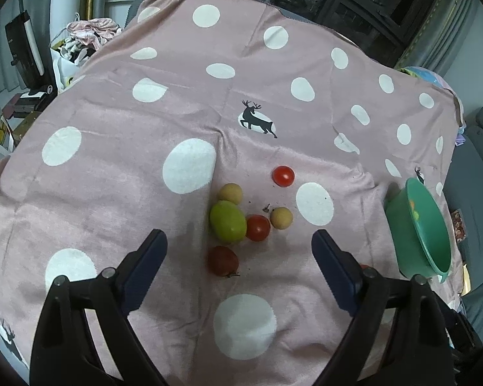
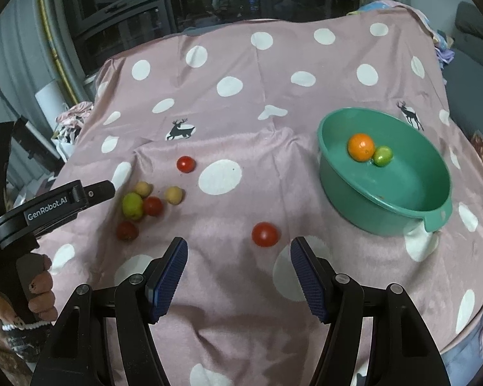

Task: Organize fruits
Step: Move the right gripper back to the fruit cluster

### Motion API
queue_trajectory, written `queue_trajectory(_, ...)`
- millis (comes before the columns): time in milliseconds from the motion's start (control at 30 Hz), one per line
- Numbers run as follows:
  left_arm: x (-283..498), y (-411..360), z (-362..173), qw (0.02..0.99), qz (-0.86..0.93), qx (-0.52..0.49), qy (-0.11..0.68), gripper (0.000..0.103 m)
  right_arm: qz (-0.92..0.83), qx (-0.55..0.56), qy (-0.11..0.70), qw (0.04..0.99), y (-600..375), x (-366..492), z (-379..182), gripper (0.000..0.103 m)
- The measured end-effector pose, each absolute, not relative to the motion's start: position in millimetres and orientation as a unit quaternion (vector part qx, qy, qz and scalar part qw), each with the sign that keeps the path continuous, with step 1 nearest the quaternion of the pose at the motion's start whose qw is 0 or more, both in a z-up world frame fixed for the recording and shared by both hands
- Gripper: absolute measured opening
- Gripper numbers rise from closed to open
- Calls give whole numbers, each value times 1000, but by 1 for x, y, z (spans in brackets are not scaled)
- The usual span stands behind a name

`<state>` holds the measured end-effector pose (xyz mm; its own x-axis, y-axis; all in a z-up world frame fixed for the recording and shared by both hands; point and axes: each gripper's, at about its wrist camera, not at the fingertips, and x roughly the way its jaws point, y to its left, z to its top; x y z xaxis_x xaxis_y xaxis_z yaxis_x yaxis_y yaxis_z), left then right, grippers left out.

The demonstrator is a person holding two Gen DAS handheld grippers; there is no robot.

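A cluster of fruits lies on the pink dotted cloth: a green fruit, two tan round fruits, red tomatoes and a dull red fruit. My left gripper is open and empty, just above and around the cluster. In the right wrist view a lone red tomato lies just ahead of my open, empty right gripper. The green bowl at right holds an orange and a small green fruit. The left gripper's body shows at left.
The cloth covers a table whose edges fall away on all sides. Clutter and boxes sit beyond the far left edge. A grey sofa stands at right. The bowl is near the right table edge.
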<state>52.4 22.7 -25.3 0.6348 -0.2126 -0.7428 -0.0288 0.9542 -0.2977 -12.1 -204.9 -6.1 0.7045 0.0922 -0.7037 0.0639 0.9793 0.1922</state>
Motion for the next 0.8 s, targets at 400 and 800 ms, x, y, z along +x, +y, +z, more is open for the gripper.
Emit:
queue_trajectory(400,50,26,-17,890,-66,-166,420,75,30,158,390,907,-206,14,-2,67)
queue_trajectory(800,53,65,-13,883,-38,-218,415,44,134,187,417,879,-163,83,1,54)
